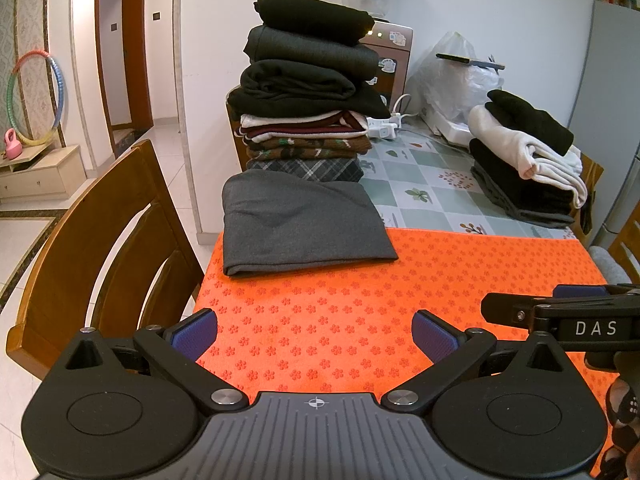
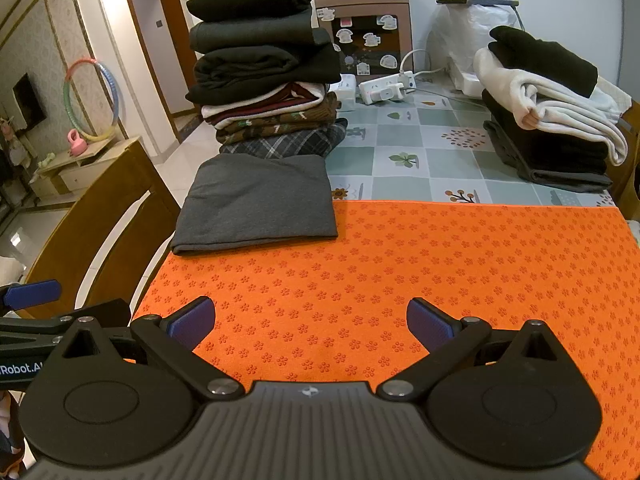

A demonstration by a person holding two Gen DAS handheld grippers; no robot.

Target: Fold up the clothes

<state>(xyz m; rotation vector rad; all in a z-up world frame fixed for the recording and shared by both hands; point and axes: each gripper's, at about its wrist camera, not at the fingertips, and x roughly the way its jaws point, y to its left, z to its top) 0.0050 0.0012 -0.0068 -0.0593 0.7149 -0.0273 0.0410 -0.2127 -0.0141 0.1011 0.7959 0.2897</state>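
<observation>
Both grippers, left gripper (image 1: 315, 334) and right gripper (image 2: 311, 322), hover with fingers spread, empty, over the orange mat (image 2: 400, 264); folded grey garment (image 2: 256, 204) lies at its far-left corner, so fetching another from the unfolded pile (image 2: 548, 120) likely comes next

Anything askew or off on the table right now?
The tall stack leans: its upper dark garments sit offset from the plaid and brown layers below. The right pile is looser, with a white garment drooping over its edge. The folded grey garment lies neat.

Wooden chair (image 1: 100, 248), hoop (image 1: 34, 98), dispenser (image 2: 362, 28)
</observation>
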